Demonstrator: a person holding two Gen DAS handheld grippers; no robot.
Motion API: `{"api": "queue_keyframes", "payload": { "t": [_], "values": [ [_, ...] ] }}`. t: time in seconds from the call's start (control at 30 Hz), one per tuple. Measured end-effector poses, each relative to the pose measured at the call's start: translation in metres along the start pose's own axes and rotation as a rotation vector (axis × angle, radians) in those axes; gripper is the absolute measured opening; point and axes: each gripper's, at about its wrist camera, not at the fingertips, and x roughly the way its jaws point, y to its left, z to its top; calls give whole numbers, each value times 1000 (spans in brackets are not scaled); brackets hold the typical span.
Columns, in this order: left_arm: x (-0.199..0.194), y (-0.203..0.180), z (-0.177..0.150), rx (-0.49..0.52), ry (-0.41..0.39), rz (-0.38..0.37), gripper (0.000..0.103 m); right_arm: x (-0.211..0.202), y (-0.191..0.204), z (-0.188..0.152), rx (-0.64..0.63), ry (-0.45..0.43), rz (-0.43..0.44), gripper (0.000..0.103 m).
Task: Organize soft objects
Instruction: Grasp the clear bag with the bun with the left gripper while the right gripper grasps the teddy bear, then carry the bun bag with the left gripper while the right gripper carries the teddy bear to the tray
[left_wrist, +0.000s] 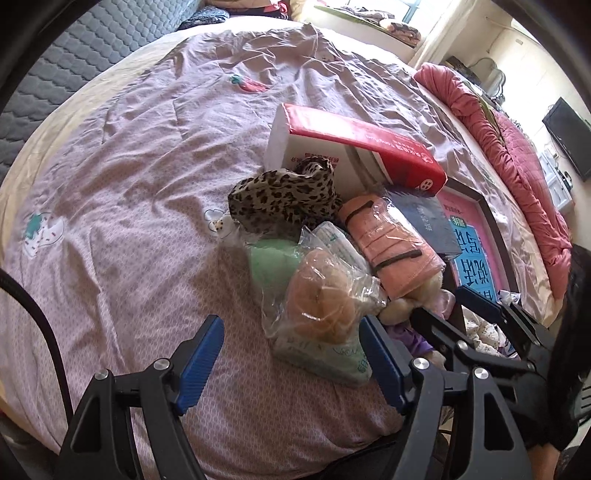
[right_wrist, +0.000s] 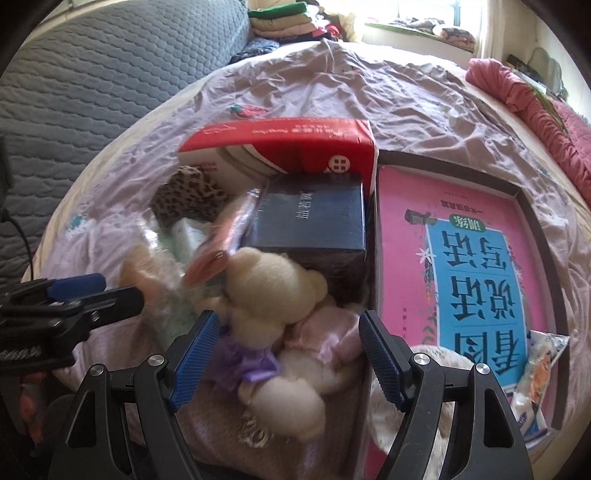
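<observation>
Left tool (left_wrist: 291, 363) spread wide over the lilac bedspread (left_wrist: 129, 184), nothing pinched; bagged bun (left_wrist: 319, 302) lying just ahead between the blue pads, atop a green packet (left_wrist: 269, 264). Beyond it a leopard-print cloth (left_wrist: 284, 195), then a peach item in clear wrap (left_wrist: 395, 240) leaning beside a dark blue box (left_wrist: 424, 221), and a red-and-white tissue pack (left_wrist: 354, 147) at the back. Right tool (right_wrist: 288, 354) likewise spread, gripping nothing, hanging over a cream plush bear (right_wrist: 269, 291) in a purple and pink dress, lying in the heap against that dark blue box. Pink and blue book (right_wrist: 465, 280) resting in a dark tray (right_wrist: 543, 221) to the right, small printed packet (right_wrist: 535, 373) at the tray's near corner
</observation>
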Motion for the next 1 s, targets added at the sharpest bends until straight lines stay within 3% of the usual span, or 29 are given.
{"api": "queue_keyframes", "payload": {
  "t": [0.27, 0.33, 0.47, 0.7, 0.8, 1.0],
  "values": [
    [9, 4, 6, -7, 15, -35, 75, 15, -3, 11, 30, -14, 84, 78],
    [11, 3, 7, -6, 19, -45, 74, 20, -4, 12, 53, -4, 122, 67],
    [14, 0, 7, -7, 23, -67, 64, 23, -3, 10, 55, 5, 155, 58],
    [14, -7, 4, 1, 20, -118, 47, 6, -11, 9, 88, -38, 185, 56],
    [9, -3, 3, -26, 6, -150, 45, -6, -13, 9, 96, -67, 194, 56],
    [-13, -1, 2, -33, -36, -145, 45, -30, -18, 12, 110, -131, 199, 56]
  ]
}}
